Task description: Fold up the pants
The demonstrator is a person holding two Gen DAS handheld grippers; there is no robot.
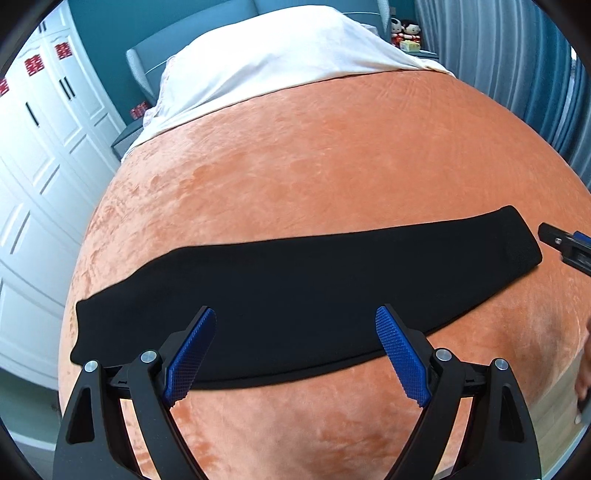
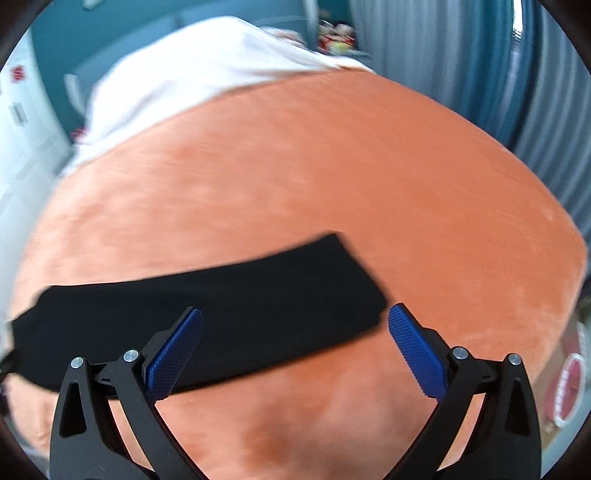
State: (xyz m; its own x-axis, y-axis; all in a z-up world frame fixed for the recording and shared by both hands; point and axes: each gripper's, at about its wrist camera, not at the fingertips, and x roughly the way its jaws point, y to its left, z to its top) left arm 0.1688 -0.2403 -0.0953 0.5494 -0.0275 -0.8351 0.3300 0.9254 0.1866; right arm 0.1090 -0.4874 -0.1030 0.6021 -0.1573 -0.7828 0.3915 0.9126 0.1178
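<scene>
The black pants (image 1: 303, 291) lie flat on the orange bedspread (image 1: 332, 158) as one long narrow strip running left to right. My left gripper (image 1: 295, 317) is open and empty, hovering above the strip's near edge left of its middle. My right gripper (image 2: 295, 314) is open and empty above the strip's right end; the pants (image 2: 221, 310) show blurred in the right wrist view. The right gripper's tip also shows at the right edge of the left wrist view (image 1: 565, 245), just past the pants' right end.
A white sheet (image 1: 280, 59) covers the head of the bed. White wardrobe doors (image 1: 33, 177) stand on the left, blue-grey curtains (image 1: 517, 66) on the right. A nightstand with small dolls (image 1: 406, 35) is at the back right.
</scene>
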